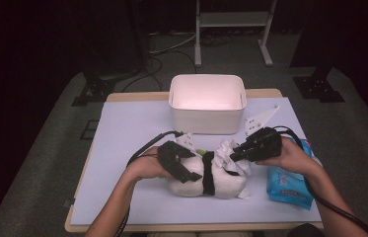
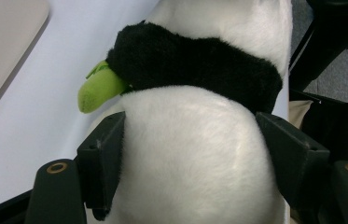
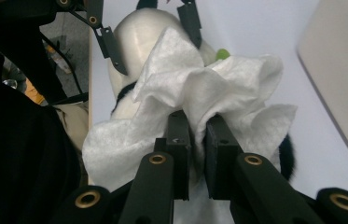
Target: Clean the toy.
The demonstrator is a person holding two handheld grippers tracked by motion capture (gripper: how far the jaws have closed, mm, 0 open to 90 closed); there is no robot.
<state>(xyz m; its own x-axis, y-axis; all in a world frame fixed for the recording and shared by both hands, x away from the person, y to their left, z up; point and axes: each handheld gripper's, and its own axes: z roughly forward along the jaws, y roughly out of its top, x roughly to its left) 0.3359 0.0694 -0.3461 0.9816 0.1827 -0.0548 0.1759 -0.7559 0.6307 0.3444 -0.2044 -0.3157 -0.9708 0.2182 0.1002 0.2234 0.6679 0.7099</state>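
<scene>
Here, nearest the person, the white-and-black plush panda toy (image 1: 206, 178) is laid on its side on the lavender-covered counter (image 1: 122, 148), its long axis running left to right. Its rounded white end is clamped by the left gripper (image 1: 184, 165), whose jaws press both flanks. From the toy's right end, a crumpled white wipe (image 3: 218, 88) is pinched by the right gripper (image 1: 236, 155) and held against the plush. Just right, a blue wipe packet (image 1: 290, 185) is seen; farther back, a white rectangular plastic bin (image 1: 207, 101).
</scene>
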